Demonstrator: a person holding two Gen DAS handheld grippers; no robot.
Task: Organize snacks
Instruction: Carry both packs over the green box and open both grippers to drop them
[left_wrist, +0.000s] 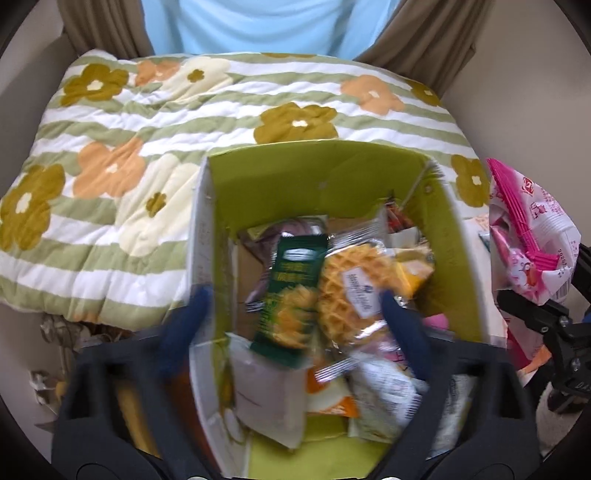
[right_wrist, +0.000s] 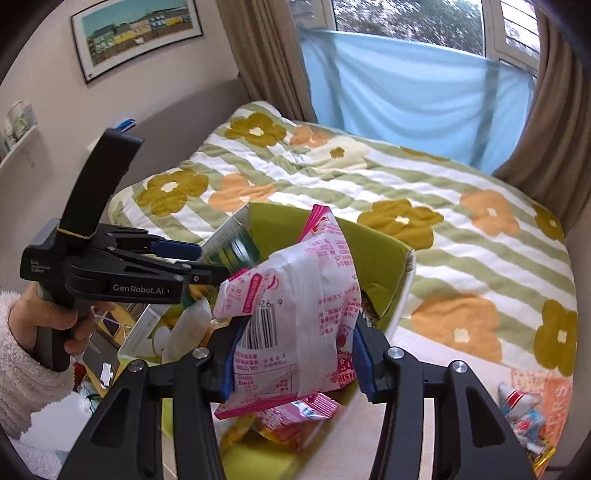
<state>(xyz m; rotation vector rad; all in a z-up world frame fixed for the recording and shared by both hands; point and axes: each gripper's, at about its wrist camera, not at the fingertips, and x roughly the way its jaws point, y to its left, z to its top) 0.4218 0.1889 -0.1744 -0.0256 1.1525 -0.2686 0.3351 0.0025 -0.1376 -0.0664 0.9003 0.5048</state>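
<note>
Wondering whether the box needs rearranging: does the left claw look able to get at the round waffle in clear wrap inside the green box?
Probably yes. The left claw stands open above the green box, and the waffle lies on top, uncovered.

"GenRobot.AI" on left hand-held gripper (right_wrist: 177, 254)

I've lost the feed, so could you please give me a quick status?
Left hand-held gripper open above green box. Right hand-held gripper shut on pink snack bag. Nothing blocking the box.
</note>
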